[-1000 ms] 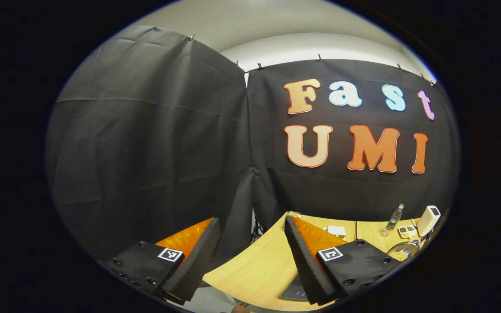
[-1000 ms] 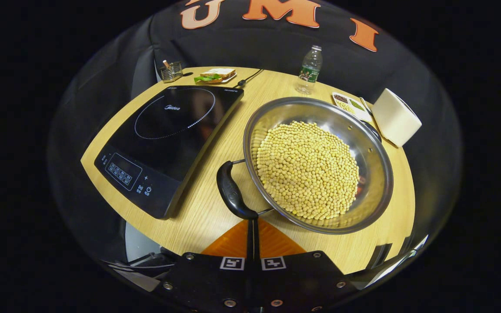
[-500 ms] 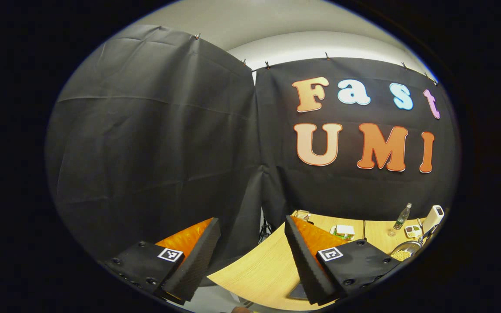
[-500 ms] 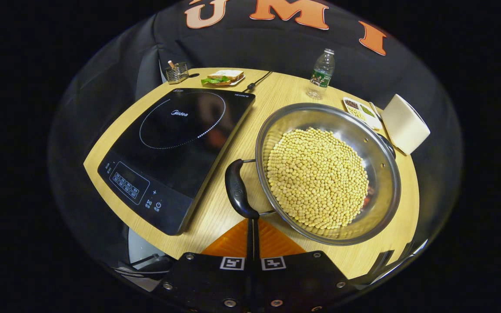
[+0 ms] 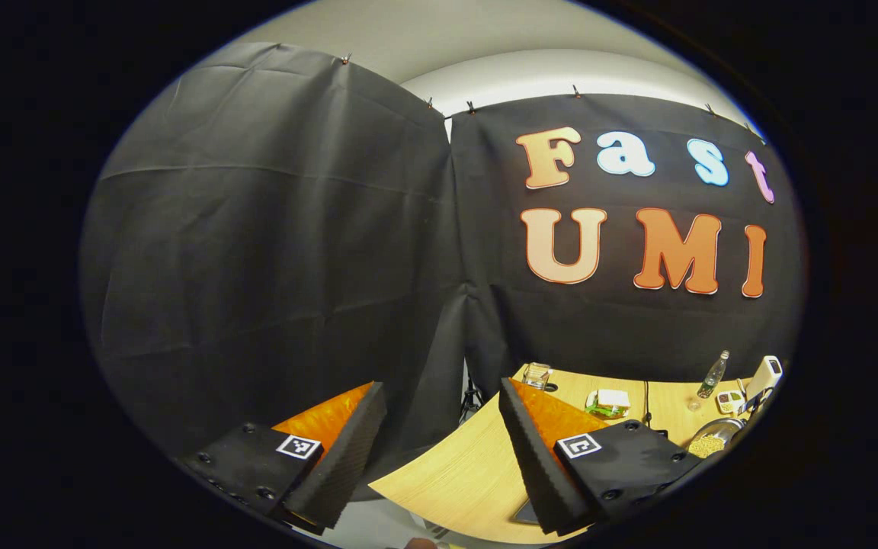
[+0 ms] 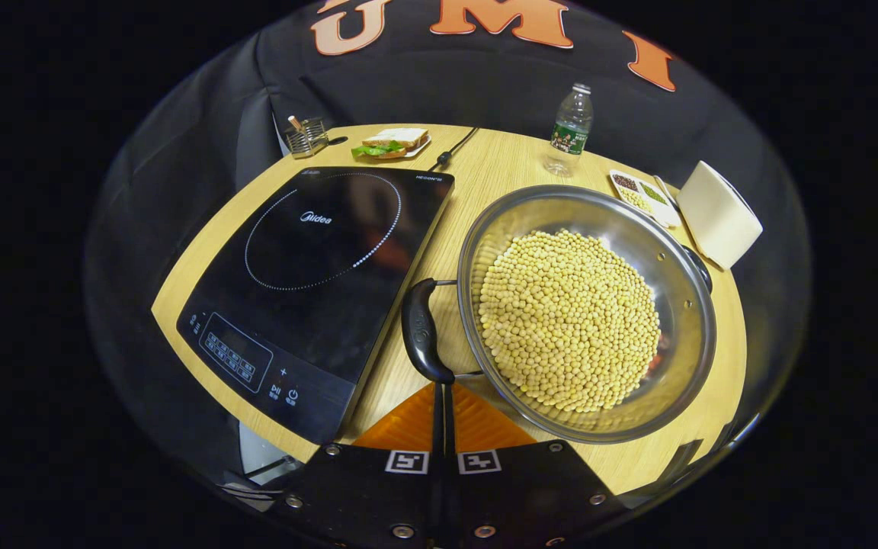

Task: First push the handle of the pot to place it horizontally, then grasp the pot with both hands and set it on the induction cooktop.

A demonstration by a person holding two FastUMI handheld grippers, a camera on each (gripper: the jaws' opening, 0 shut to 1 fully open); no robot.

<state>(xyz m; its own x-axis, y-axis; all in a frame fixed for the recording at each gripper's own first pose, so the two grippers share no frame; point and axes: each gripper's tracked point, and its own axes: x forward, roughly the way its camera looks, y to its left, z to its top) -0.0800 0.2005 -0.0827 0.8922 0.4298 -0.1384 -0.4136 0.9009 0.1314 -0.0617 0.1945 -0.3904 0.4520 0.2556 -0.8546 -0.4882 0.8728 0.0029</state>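
On the table (image 6: 485,164), right tongs (image 6: 439,389) clenched at the pot (image 6: 588,313) handle (image 6: 421,332) (left tongs (image 5: 439,396) released).

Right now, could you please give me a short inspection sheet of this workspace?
Surface: wooden table, no spills seen.
Job's things: pot of yellow beans beside induction cooktop; near handle by right gripper.
Clutter: water bottle, sandwich plate, wire holder, spice tray, white container.
Grippers: left gripper open, off the table's edge; right gripper shut, tips at handle.
Cables: black cord behind cooktop.
Surroundings: black cloth wall.
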